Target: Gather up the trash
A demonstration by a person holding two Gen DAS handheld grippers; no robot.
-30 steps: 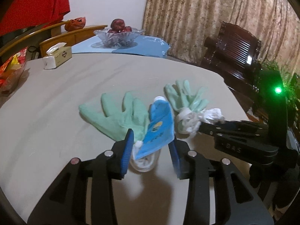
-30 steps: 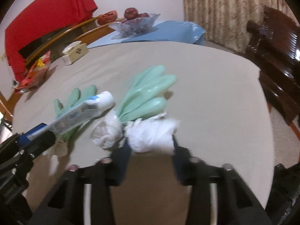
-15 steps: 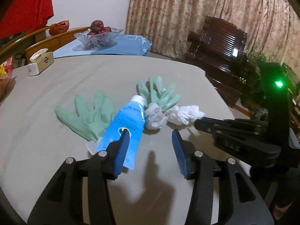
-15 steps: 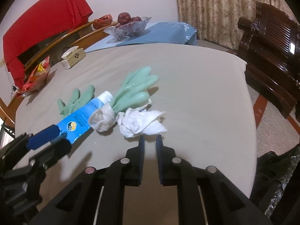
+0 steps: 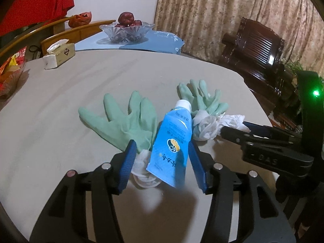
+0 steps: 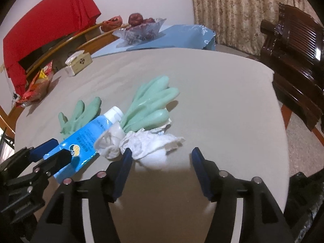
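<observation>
Meanwhile, both tongs, left [image 5: 162, 162] and right [image 6: 160, 171], wide apart; red fruit [image 5: 126, 18] in glass bowl [image 5: 127, 32].

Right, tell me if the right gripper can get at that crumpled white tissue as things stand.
Probably yes: the right gripper is open with the crumpled white tissue just ahead between its fingers, nothing over it.

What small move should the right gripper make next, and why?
Probably ease forward a little and close. The right gripper is open, and the crumpled tissue lies on the table at its fingers' tips, not yet fully between them.
</observation>
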